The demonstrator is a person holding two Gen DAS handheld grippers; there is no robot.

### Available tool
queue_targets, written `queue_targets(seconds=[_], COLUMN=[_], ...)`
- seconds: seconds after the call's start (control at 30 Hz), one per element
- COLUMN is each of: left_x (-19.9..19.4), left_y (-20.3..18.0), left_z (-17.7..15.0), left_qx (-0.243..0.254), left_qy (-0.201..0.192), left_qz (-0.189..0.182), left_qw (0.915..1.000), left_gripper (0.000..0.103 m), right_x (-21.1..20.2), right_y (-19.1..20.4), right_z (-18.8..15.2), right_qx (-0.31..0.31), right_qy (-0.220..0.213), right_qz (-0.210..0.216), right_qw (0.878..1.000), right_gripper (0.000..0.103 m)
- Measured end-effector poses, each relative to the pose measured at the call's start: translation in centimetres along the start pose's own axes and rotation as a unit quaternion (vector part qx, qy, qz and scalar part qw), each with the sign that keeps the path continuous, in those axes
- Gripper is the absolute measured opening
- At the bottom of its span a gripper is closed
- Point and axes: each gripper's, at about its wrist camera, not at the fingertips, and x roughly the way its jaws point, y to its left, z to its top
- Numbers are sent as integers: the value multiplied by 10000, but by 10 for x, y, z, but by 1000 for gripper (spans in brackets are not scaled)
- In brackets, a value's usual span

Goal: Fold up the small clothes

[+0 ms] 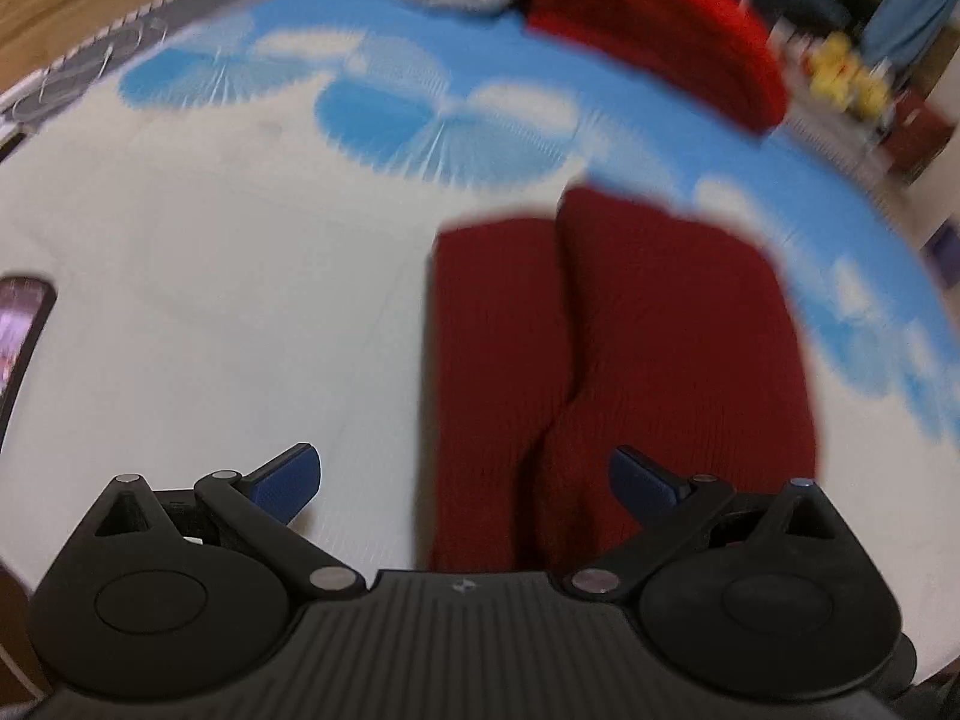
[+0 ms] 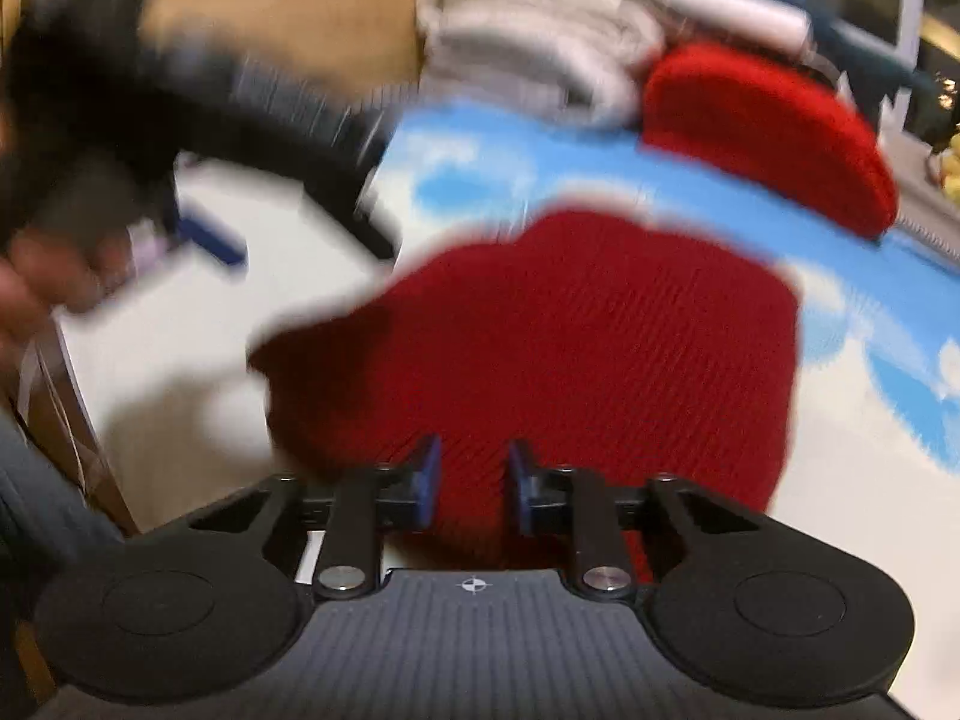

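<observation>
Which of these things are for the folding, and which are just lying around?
For the folding:
- dark red knitted garment, lying on the blue-and-white cloth
- left tool, wide open
- right tool, nearly closed over the garment's near edge; too blurred to tell whether it grips

Just lying around:
- bright red knitted piece
- pile of grey-white fabric
- phone
</observation>
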Motion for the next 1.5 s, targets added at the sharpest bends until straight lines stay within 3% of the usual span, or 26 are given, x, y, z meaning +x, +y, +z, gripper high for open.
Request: queue_targets(seconds=[0.07, 0.13, 0.23, 0.37, 0.43, 0.5, 0.57, 0.63, 0.7, 0.73, 0.77, 0.83, 1.0, 1.1, 1.2, 1.3, 1.37, 1.43, 1.5], left_x=[24, 31, 24, 24, 29, 33, 33, 22, 3, -6, -15, -27, -23, -5, 18, 35, 37, 38, 40], left_y=[5, 19, 24, 16, 16, 18, 21, 26, 29, 29, 30, 29, 13, 6, 15, 30, 32, 29, 28], left_z=[-7, -9, -11, -11, -11, -10, -8, -12, -19, -23, -28, -43, -70, -69, -67, -68, -66, -64, -66], left_qx=[-120, -418, -325, -113, -127, -101, -146, -214, -246, -266, -367, -606, -796, -965, -1657, -2422, -2643, -2598, -2694], left_qy=[376, 491, 429, 352, 407, 444, 397, 308, 188, 154, 119, 93, 526, 685, 844, 990, 857, 756, 696], left_qz=[323, 173, 57, 150, 176, 188, 171, -20, -287, -413, -496, -678, -1384, -1448, -1441, -1460, -1501, -1426, -1404], left_qw=[9987, 9978, 9985, 9992, 9989, 9988, 9990, 9993, 9991, 9987, 9980, 9958, 9858, 9824, 9719, 9541, 9488, 9521, 9502], left_gripper=[103, 103, 103, 103, 103, 103, 103, 103, 103, 103, 103, 103, 103, 103, 103, 103, 103, 103, 103], right_x=[12, 9, -17, -42, -29, 7, 20, 12, -1, -11, -21, -30, -11, 20, 46, 80, 102, 124, 144], right_y=[5, 0, -22, -56, -71, -81, -76, -74, -92, -102, -113, -133, -200, -238, -266, -287, -296, -300, -301], right_z=[-10, -7, 9, 34, 37, 29, 21, 29, 39, 42, 46, 48, 49, 49, 50, 61, 69, 77, 82], right_qx=[91, 315, 667, 684, 706, 712, 508, 430, 794, 987, 1146, 1391, 2370, 3064, 3716, 4123, 4168, 4117, 4038], right_qy=[-2, 34, -142, -773, -594, 5, -47, -27, -103, -232, -379, -560, -334, -58, 59, 177, 326, 449, 604], right_qz=[-96, 55, 350, -407, -630, -518, -568, -453, -22, 93, 98, 151, 332, 606, 760, 919, 934, 917, 912], right_qw=[9999, 9995, 9971, 9938, 9937, 9961, 9971, 9980, 9968, 9948, 9926, 9886, 9704, 9499, 9252, 9062, 9036, 9056, 9083], right_gripper=[22, 22, 21, 22, 22, 23, 23, 29, 39, 52, 67, 80, 81, 81, 81, 83, 84, 85, 86])
